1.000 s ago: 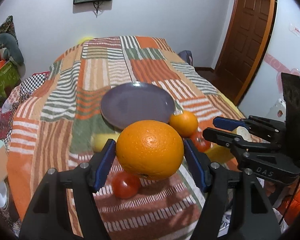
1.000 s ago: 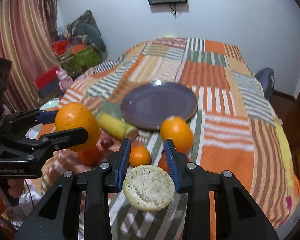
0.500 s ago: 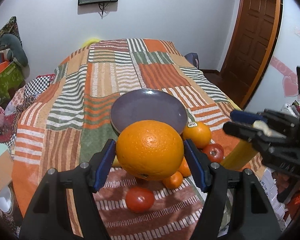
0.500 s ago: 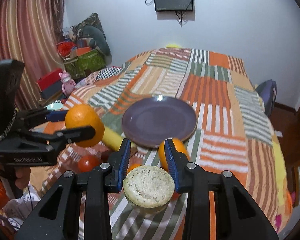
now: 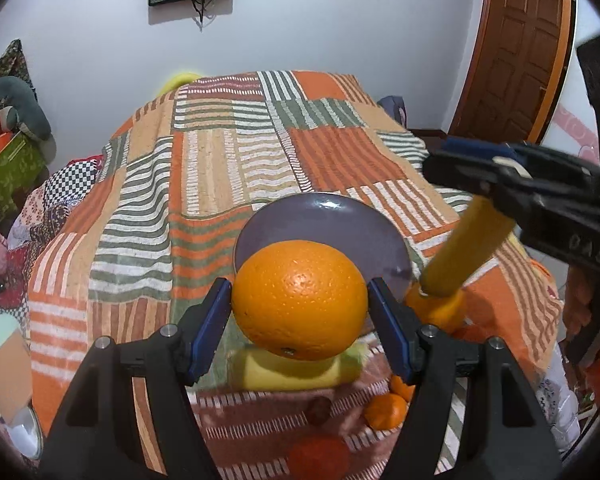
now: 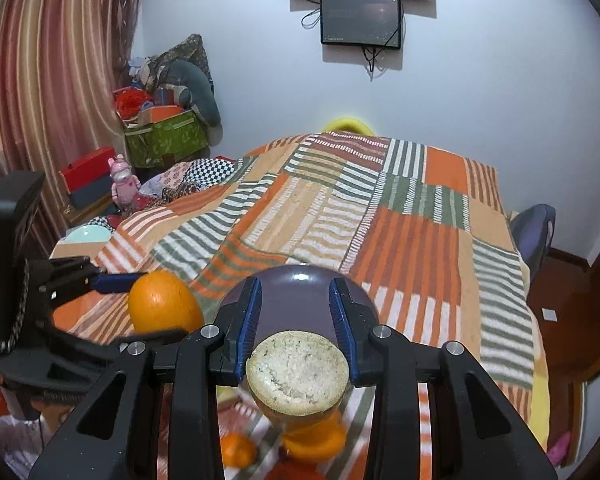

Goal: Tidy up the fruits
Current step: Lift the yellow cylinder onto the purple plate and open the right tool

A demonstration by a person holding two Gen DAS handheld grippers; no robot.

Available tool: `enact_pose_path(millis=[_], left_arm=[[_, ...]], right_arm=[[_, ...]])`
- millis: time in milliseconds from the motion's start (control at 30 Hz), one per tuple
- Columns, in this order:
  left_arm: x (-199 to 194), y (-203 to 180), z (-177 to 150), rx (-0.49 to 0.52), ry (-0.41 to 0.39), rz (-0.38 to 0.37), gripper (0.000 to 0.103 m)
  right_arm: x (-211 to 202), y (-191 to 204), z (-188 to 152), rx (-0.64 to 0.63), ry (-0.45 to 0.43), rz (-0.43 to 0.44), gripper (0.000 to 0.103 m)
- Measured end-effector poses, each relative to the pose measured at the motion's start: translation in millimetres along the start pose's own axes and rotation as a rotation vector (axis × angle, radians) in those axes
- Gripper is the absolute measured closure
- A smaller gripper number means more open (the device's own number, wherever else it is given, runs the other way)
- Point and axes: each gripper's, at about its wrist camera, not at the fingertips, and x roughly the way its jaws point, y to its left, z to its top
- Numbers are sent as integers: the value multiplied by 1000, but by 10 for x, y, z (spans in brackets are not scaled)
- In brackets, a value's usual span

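Note:
My left gripper (image 5: 300, 292) is shut on a large orange (image 5: 300, 300), held in the air just in front of the purple plate (image 5: 324, 220) on the bed. My right gripper (image 6: 295, 284) is shut on a yellow cylinder of fruit with a pale cut end (image 6: 298, 374); the plate (image 6: 292, 304) shows between its fingertips. In the left wrist view the yellow piece (image 5: 468, 248) hangs from the right gripper (image 5: 444, 160) over the plate's right edge. The right wrist view shows the left gripper (image 6: 152, 304) with its orange (image 6: 164, 304) at left.
Loose fruit lies on the patchwork blanket (image 5: 204, 184) near the front edge: a yellow piece (image 5: 292, 372), small oranges (image 5: 388, 412), a tomato (image 5: 320, 456), another orange (image 5: 436, 312). Boxes and clutter (image 6: 164, 136) stand left of the bed, a wooden door (image 5: 516, 52) to the right.
Both grippers have moved forward over the bed with their fruit still held. The plate now sits close behind the fingertips, and the loose fruit has slipped low in both views.

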Motion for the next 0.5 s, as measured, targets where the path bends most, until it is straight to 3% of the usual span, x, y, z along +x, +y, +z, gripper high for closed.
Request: enact_pose_path(millis=[500], left_arm=[[973, 177, 243, 26, 163, 7, 34]], right_arm=[[955, -244, 296, -20, 52, -9, 71]])
